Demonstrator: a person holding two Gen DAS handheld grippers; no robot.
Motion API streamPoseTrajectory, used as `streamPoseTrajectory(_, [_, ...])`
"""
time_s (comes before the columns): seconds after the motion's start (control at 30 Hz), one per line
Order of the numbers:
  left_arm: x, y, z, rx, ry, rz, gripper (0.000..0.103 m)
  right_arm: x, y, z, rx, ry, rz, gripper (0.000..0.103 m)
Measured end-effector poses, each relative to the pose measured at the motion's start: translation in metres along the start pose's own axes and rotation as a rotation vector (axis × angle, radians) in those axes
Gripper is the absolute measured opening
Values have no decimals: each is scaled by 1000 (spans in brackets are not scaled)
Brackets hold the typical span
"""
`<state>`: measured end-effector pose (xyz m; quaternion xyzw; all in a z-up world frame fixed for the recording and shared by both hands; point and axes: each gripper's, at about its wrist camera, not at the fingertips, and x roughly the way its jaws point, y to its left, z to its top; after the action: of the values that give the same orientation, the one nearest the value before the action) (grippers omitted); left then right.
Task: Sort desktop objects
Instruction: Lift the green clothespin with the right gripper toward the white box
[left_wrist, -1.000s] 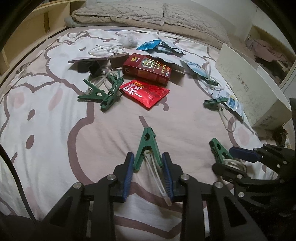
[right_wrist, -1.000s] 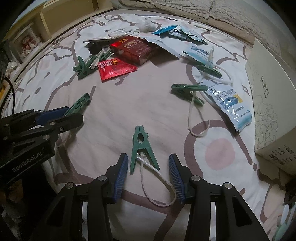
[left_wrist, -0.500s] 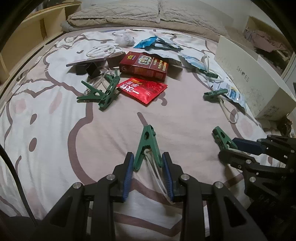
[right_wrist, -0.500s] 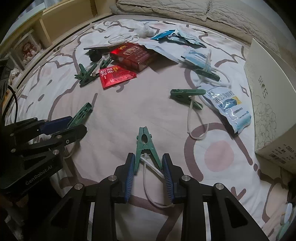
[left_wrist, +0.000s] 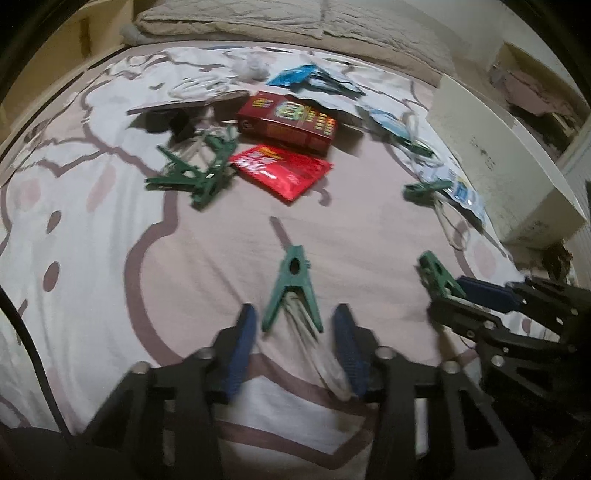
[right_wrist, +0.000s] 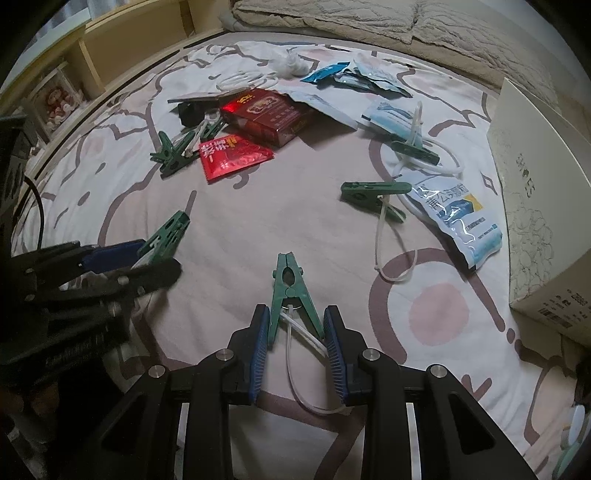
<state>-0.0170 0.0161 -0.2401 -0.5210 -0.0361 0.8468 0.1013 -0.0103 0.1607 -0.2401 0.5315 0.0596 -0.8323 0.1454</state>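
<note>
Two wrist views over a patterned bed (right_wrist: 229, 236). In the right view, the right hand-held gripper (right_wrist: 297, 345) is clamped on the handles of a green clip (right_wrist: 291, 299) at lower centre. The left view shows the left hand-held gripper (left_wrist: 295, 350) with jaws opening, pads apart from a second green clip (left_wrist: 293, 286) lying between them. Only the right view shows a shelf (right_wrist: 55, 99) at upper left.
</note>
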Motion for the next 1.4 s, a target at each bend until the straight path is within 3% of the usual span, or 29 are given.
streamPoseTrajectory(0.07, [0,2,1,-8,-4,7,31,-1,-1,0,6,-5,-3,31])
streamPoseTrajectory(0.53, [-8,-1,3,-5,-50,-1,30,-8,-3,3,21,-64,3,31])
streamPoseTrajectory(1.07, [-42,-18,16,46,-164,-45,30,-39,-9,13,60,-265,-78,31])
streamPoseTrajectory(1.4, [-59,-29,29,72,-221,-52,30,-58,-14,22,90,-328,-90,31])
